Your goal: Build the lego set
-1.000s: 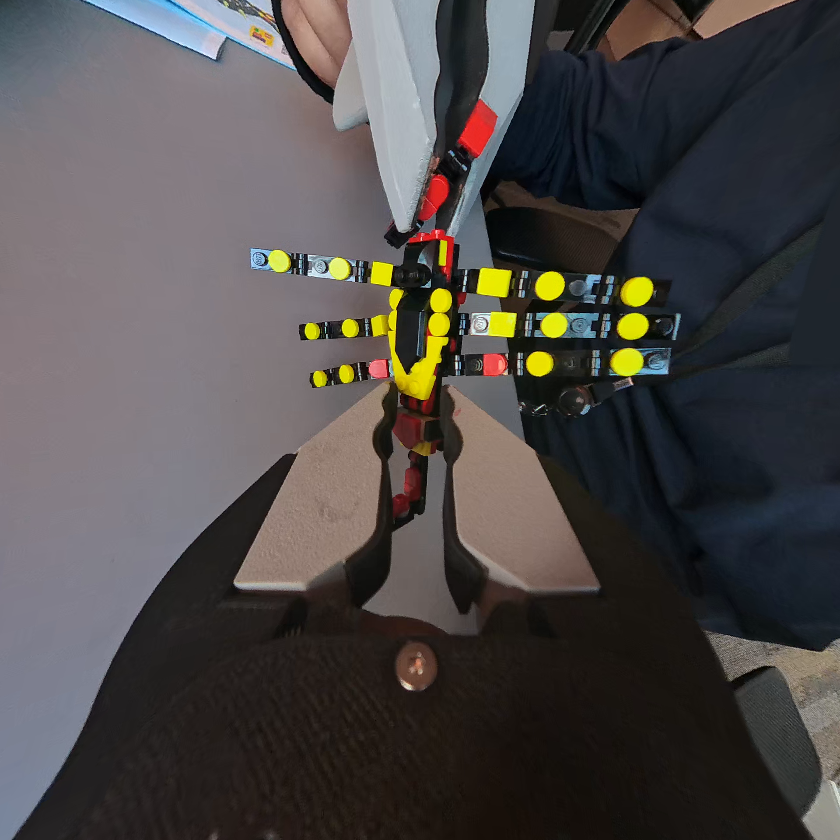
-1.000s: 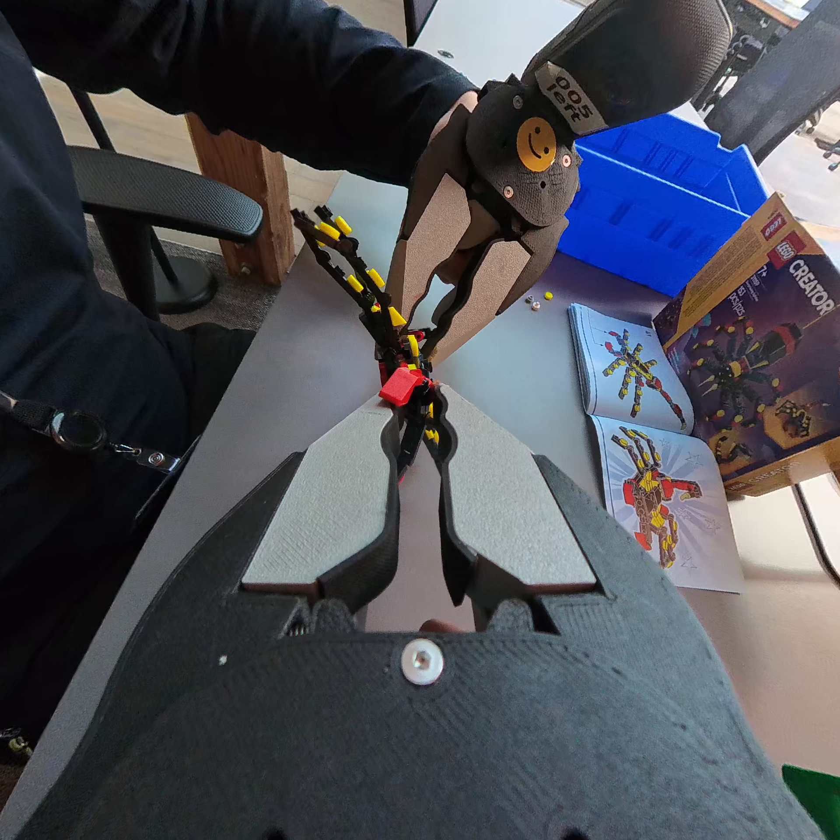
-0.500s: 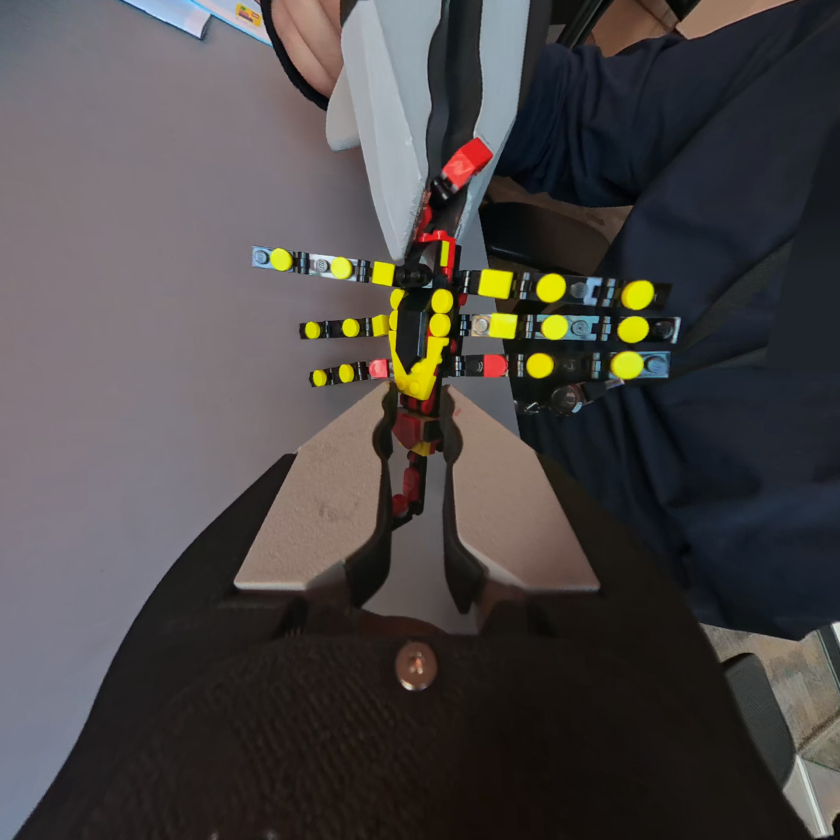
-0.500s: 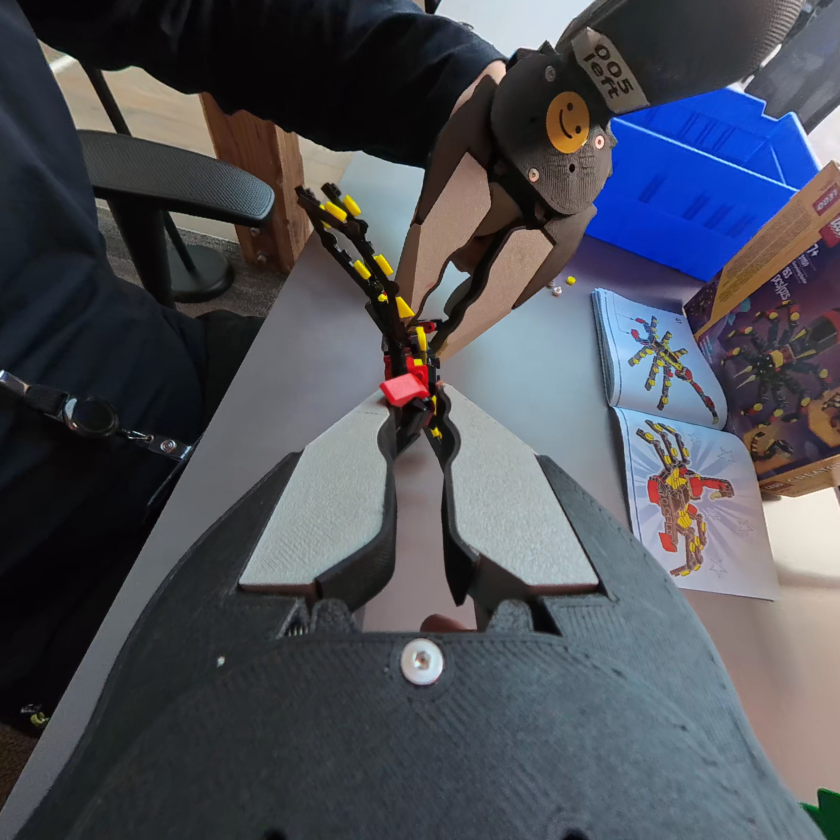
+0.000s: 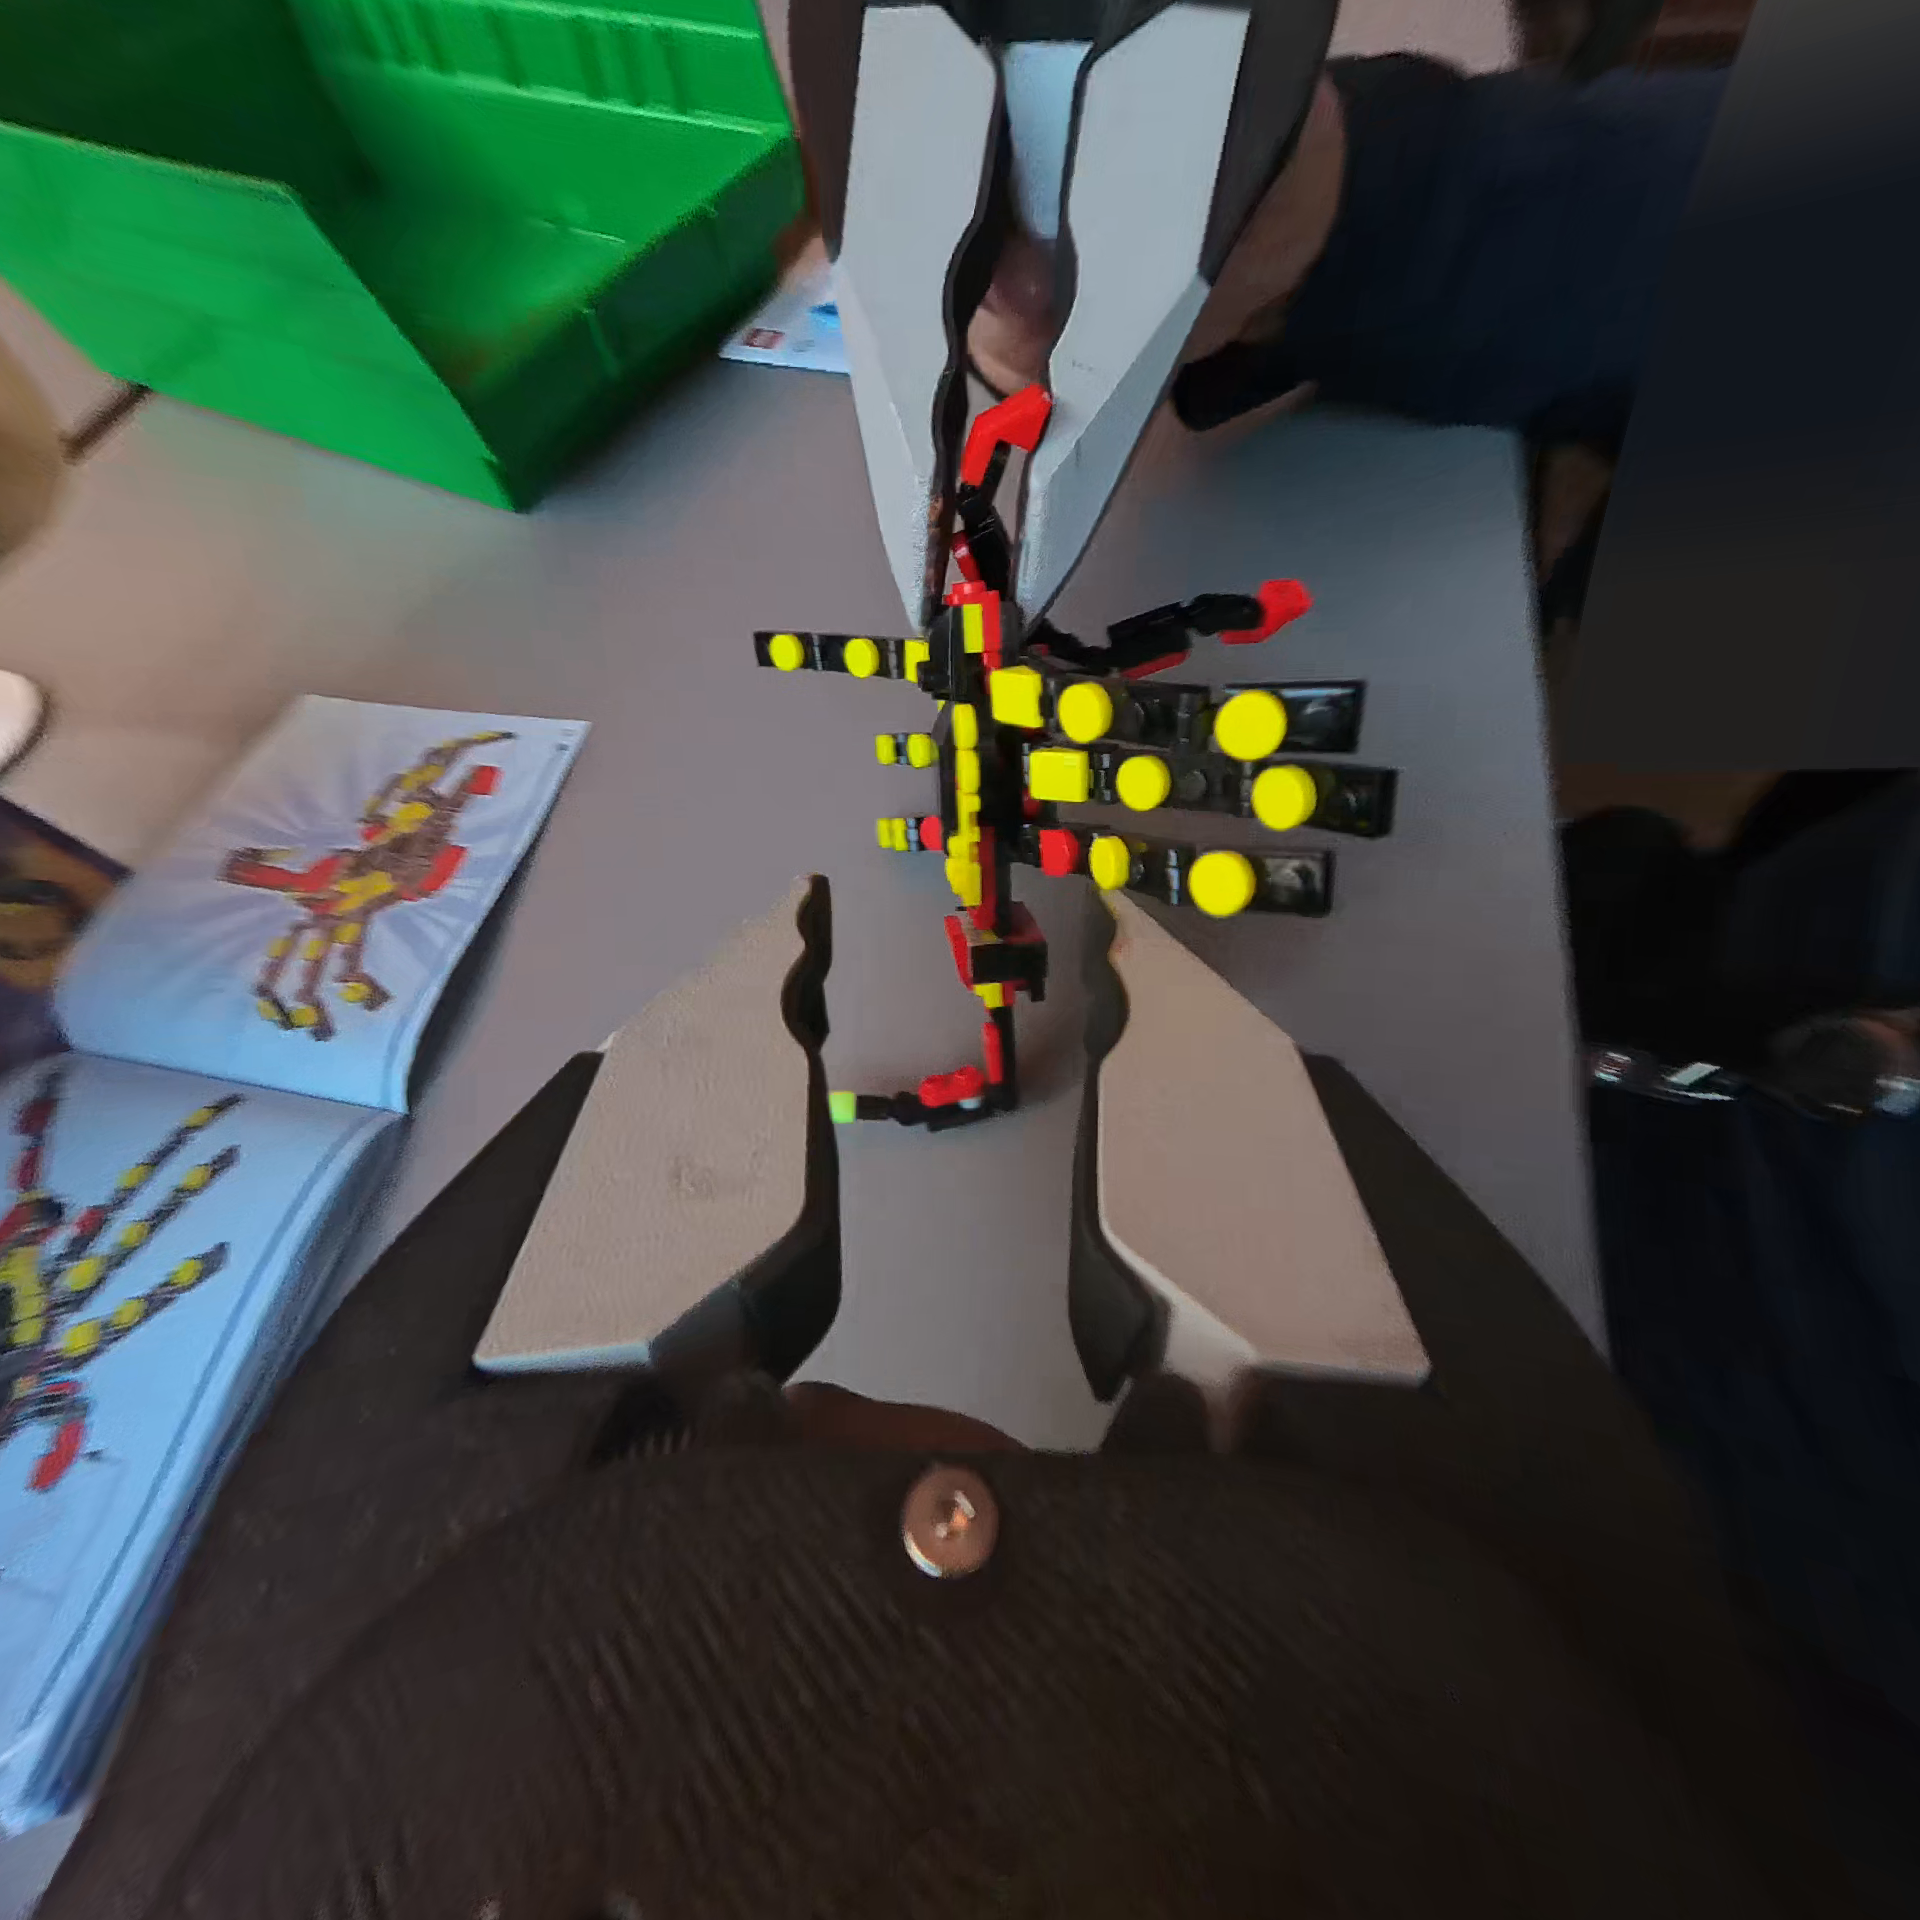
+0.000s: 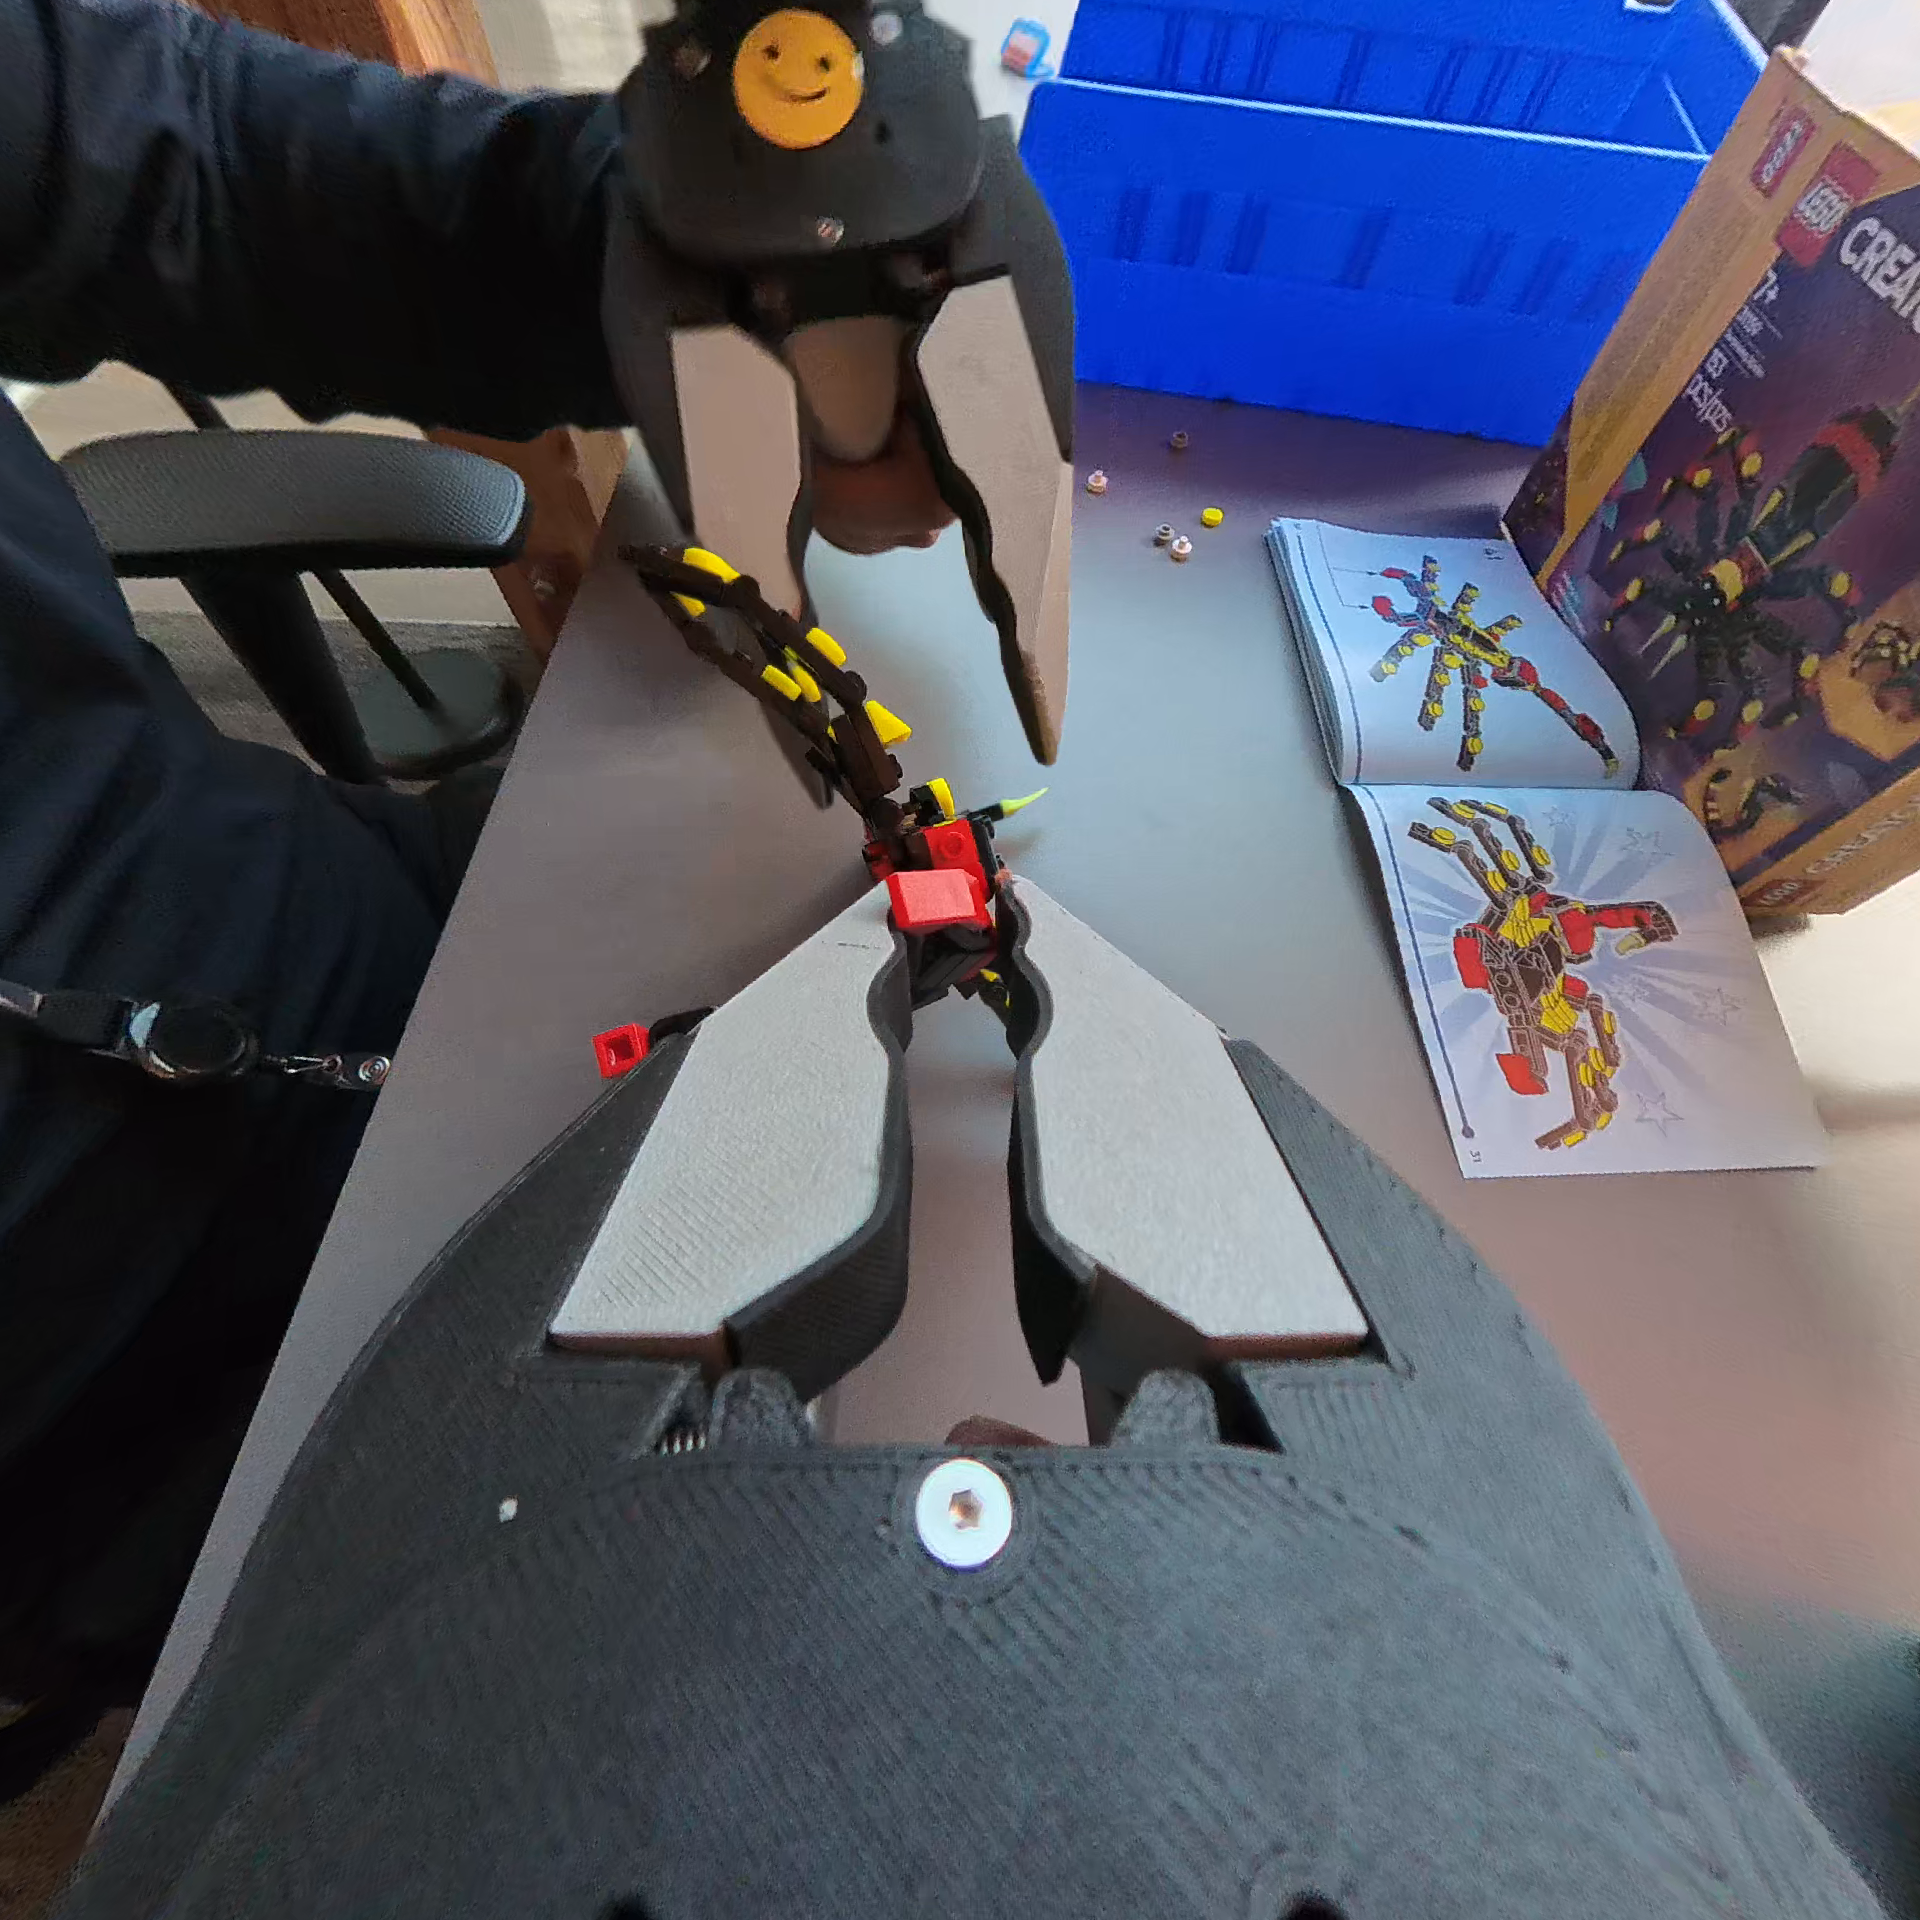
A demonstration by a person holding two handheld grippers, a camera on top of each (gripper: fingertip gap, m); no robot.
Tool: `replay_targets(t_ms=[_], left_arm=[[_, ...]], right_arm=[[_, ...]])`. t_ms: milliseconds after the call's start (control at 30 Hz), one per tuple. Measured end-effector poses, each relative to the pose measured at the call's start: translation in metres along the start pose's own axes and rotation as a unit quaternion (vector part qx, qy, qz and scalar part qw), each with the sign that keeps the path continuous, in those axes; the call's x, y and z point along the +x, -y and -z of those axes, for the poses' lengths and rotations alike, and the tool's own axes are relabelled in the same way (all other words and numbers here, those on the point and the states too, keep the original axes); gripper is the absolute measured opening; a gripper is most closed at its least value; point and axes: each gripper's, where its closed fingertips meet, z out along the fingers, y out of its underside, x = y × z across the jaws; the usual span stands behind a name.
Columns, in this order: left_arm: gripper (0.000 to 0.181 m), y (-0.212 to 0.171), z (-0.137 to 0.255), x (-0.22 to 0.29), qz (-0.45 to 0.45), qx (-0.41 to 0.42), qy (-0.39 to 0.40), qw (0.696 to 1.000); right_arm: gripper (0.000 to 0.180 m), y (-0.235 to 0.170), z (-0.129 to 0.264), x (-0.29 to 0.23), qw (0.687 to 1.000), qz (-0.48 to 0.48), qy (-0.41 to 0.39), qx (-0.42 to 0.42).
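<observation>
The lego model (image 5: pixel 982 790) is a black body with yellow-studded legs, red claws and a hanging tail. My right gripper (image 6: pixel 951 904) is shut on the model's red and black claw end (image 6: pixel 935 899) and holds it up over the grey table (image 6: pixel 1195 831). In the left wrist view the right gripper (image 5: pixel 971 608) comes in from the top. My left gripper (image 5: pixel 961 904) is open, its fingers on either side of the tail without touching it. In the right wrist view the left gripper (image 6: pixel 930 774) hangs open just beyond the model.
An open instruction booklet (image 6: pixel 1558 935) and the lego box (image 6: pixel 1766 520) lie to the right, a blue bin (image 6: pixel 1351 208) behind them. Small loose pieces (image 6: pixel 1174 535) lie near it. A green bin (image 5: pixel 312 260) stands far left. A chair armrest (image 6: pixel 291 499) is beyond the table edge. My hands' fingertips stand some 5 cm from each other.
My left gripper has opened and let go of the model's tail. My right gripper still holds the model. Both views have swung, bringing the bins and the booklet into sight.
</observation>
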Motion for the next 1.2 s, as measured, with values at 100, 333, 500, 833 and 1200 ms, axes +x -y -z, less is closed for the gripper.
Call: replay_targets(t_ms=[100,333,500,833,1200], left_arm=[[0.056,0.002,-0.011,0.009,-0.056,0.003,0.024,0.998],[0.042,0.015,-0.022,0.007,-0.095,0.045,0.084,0.991],[0.028,0.016,-0.031,0.001,-0.157,0.03,0.151,0.975],[0.023,0.0,-0.024,-0.013,-0.206,-0.022,0.121,0.971],[0.023,-0.006,-0.014,-0.022,-0.281,-0.029,0.119,0.952]], right_arm=[[0.01,-0.001,0.0,0.003,1.0,-0.004,-0.008,-0.004],[0.01,-0.001,-0.001,0.004,1.0,-0.008,-0.011,-0.002],[0.01,-0.004,0.0,0.007,1.0,-0.018,-0.015,-0.004],[0.01,-0.063,-0.001,-0.004,0.979,-0.101,0.072,-0.163],[0.024,-0.088,-0.003,0.0,0.897,-0.229,0.127,-0.356]])
